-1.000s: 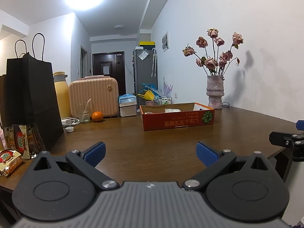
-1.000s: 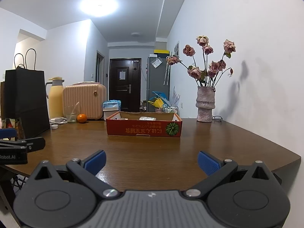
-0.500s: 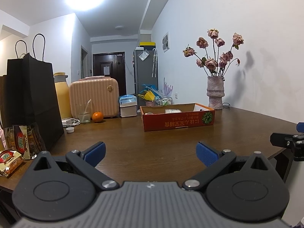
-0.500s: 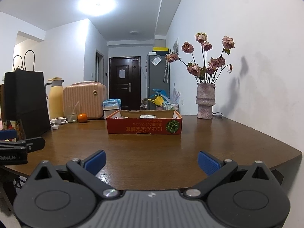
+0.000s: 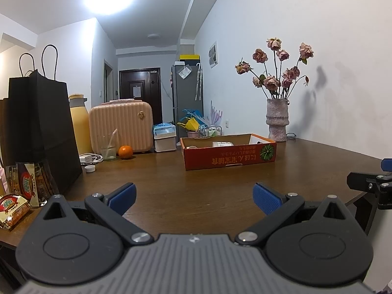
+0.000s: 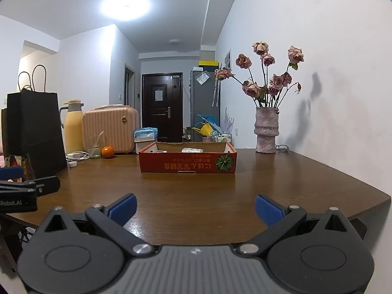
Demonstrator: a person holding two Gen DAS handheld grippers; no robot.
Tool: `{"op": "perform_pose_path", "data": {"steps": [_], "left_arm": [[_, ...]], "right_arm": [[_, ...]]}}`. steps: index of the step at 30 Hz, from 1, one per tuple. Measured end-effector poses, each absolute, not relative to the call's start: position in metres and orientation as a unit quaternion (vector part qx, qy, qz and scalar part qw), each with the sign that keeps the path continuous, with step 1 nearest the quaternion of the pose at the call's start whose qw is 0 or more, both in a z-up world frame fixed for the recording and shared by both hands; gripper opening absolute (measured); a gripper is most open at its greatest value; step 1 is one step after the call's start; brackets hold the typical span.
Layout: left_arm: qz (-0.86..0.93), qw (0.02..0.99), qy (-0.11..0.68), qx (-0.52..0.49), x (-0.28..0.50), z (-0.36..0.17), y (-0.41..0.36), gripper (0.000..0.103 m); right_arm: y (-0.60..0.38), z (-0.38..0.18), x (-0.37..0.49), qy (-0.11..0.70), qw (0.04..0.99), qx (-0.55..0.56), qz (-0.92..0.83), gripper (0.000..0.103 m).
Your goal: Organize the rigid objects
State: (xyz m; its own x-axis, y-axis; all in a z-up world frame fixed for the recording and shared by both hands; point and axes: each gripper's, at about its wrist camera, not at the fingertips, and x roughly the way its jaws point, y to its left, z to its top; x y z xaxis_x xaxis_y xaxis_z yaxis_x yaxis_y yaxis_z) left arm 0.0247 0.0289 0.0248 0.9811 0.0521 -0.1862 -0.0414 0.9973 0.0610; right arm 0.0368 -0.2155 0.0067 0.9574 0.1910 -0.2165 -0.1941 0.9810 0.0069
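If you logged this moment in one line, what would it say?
left gripper: open, empty | right gripper: open, empty | red box: mid-table, untouched | orange: beside suitcase

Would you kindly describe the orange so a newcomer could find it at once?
Start at the ribbed pink suitcase at the table's far left. The orange sits on the tabletop just before it, beside a drinking glass. It is the only small, round, bright orange thing there.

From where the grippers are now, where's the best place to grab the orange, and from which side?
Grip the orange across its middle, coming from the front. It is round, so any width suits the jaws, but the glass stands close on its left and the suitcase right behind. The left gripper is open and probably nearer.
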Motion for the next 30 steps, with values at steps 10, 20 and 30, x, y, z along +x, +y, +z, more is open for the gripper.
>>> {"op": "perform_pose_path", "data": {"steps": [10,20,30], "left_arm": [[0.025,0.995,0.092,0.029,0.0245,0.025,0.0283,0.103],[0.023,0.995,0.093,0.032,0.0232,0.0264,0.0278,0.103],[0.019,0.995,0.095,0.035,0.023,0.0274,0.0244,0.103]], "right_arm": [[-0.216,0.0064,0.0371,0.108,0.989,-0.006,0.097,0.103],[-0.2152,0.0061,0.0385,0.11,0.989,-0.003,0.095,0.103],[-0.2142,0.0061,0.0395,0.111,0.989,-0.001,0.097,0.103]]}}
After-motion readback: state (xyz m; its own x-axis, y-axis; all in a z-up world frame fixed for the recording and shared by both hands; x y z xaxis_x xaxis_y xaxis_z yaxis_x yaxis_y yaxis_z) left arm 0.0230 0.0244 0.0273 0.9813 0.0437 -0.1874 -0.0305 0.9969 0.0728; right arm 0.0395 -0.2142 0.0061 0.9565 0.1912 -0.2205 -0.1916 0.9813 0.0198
